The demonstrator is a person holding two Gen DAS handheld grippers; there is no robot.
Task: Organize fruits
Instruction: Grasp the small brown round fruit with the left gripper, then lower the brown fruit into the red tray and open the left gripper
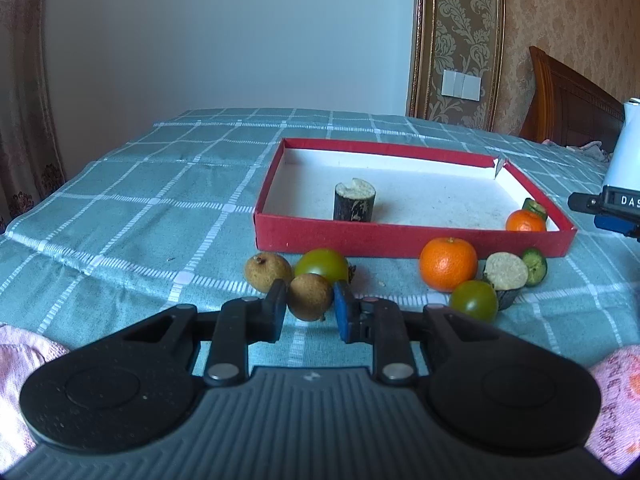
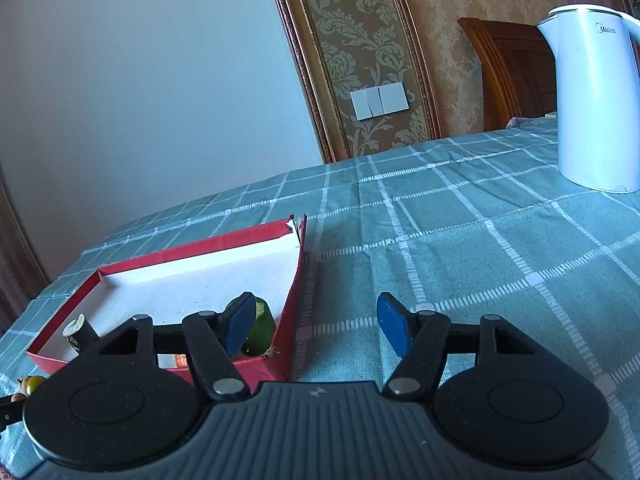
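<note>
Just outside the red box's [image 1: 412,242] near wall, the left gripper [image 1: 310,310] has its fingers narrowed around a brown longan [image 1: 310,297] on the checked cloth [image 1: 132,200]. By the box's right wall, the right gripper [image 2: 316,328] hangs wide apart, holding nothing.

Left gripper [image 1: 310,312] narrowed, right gripper [image 2: 316,330] wide.

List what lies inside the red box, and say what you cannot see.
Inside the red box: an upright dark cane stub, a small orange and a green cut piece in the near right corner. The front wall hides their bases and the nearest floor.
</note>
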